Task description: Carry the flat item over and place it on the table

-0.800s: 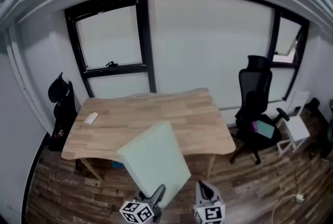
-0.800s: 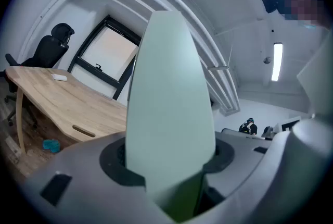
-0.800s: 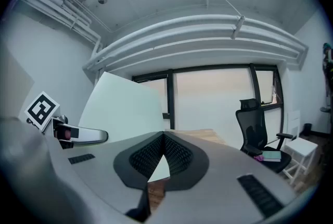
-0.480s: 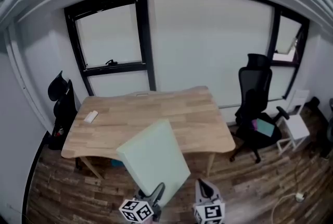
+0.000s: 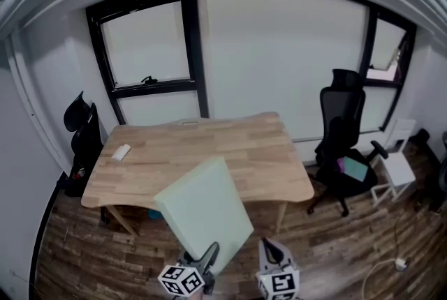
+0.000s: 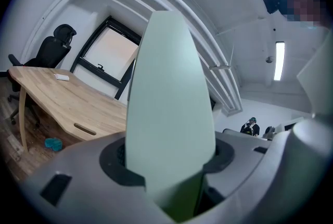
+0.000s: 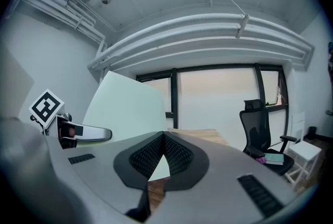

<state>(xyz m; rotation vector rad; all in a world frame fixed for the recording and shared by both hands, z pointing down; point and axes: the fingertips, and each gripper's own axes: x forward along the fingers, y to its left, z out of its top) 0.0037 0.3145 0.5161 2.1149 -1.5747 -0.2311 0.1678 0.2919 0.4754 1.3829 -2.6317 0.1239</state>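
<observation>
Grips the pale green flat panel point(image 5: 204, 211) by its near end in the left gripper point(image 5: 207, 260), jaws spread to its thickness and pressing both faces. Holds it clear of the table point(image 5: 209, 152), tilted, long axis rising away toward the near edge. Carries the right gripper point(image 5: 269, 250) just beside, jaws pinched together on nothing.

A smooth, matt pale green flat panel point(image 5: 204, 211). A light wooden table point(image 5: 209, 152) with visible grain, faintly satin. Dark wood-plank floor point(image 5: 349, 243), slightly glossy.
</observation>
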